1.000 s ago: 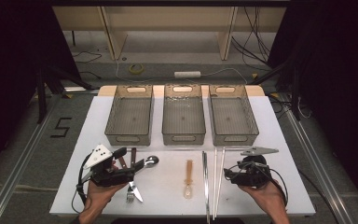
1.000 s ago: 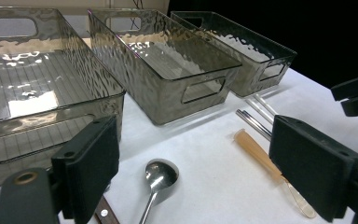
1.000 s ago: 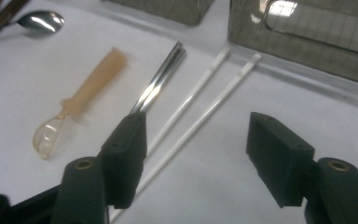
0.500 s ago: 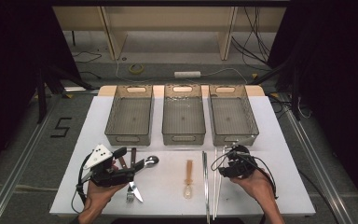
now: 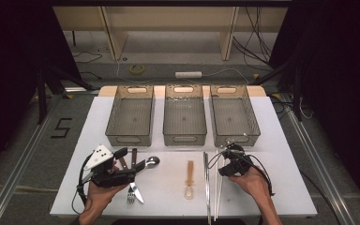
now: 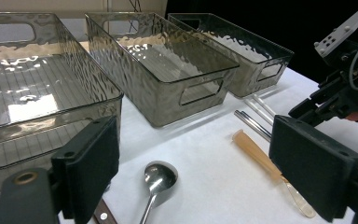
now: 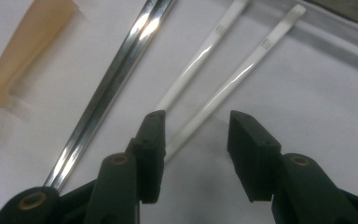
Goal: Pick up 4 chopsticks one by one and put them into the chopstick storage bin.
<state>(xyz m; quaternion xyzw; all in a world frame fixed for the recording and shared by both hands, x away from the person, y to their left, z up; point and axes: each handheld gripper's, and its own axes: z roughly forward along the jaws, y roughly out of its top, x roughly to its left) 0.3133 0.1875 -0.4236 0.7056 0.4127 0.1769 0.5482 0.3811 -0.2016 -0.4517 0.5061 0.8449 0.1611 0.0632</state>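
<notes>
My left gripper [image 5: 143, 165] hovers over the near-left cutlery, fingers wide apart and empty. All three bins [image 5: 184, 117] on the far side of the table [image 5: 281, 154] hold nothing, so I judge sorting not begun. Near right, my right gripper [image 7: 196, 140] has been closing around the white chopsticks [image 7: 214, 70]; the fingers are not yet pressing them.

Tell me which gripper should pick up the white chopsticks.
Right. The right gripper already straddles a white chopstick, jaws closing but not yet gripping; the left gripper sits over the metal spoon.
</notes>
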